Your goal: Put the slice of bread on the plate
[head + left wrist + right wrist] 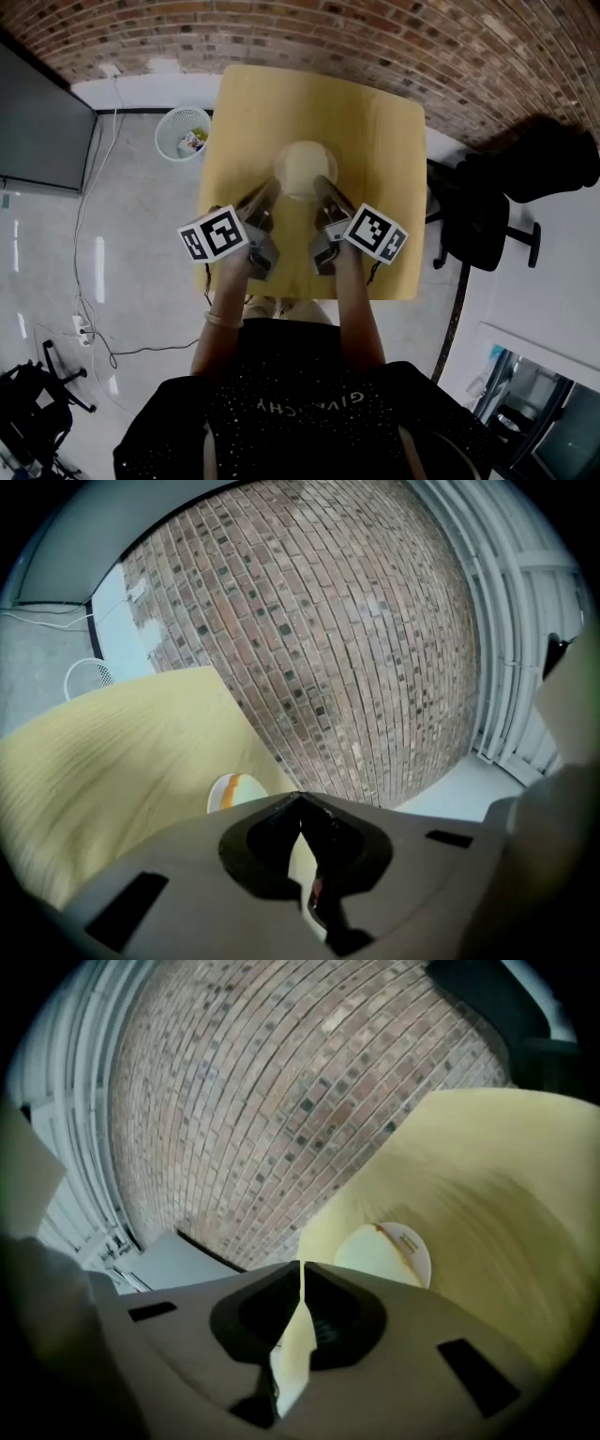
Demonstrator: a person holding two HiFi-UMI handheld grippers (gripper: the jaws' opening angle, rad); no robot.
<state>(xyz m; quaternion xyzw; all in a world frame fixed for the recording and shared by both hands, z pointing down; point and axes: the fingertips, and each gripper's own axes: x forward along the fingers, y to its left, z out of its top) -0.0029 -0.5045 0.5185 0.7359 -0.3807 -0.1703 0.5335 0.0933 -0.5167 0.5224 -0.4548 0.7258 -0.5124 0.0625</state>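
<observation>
A pale slice of bread (pixel 307 171) with a brown crust lies on a round white plate (pixel 284 161) in the middle of the light wooden table (pixel 375 131). In the right gripper view the bread (pixel 370 1251) covers most of the plate (pixel 424 1252), just beyond the jaws. The left gripper view shows the plate (pixel 217 799) and the crust edge of the bread (pixel 242 787) to the left of the jaws. My left gripper (pixel 274 190) and right gripper (pixel 323 186) hang at the plate's near side, one at each flank. Both are shut with nothing between their jaws.
A white wastebasket (pixel 183 131) stands on the floor off the table's far left corner. A black office chair (pixel 487 216) sits to the right of the table. A brick wall (pixel 375 47) runs behind the table's far edge.
</observation>
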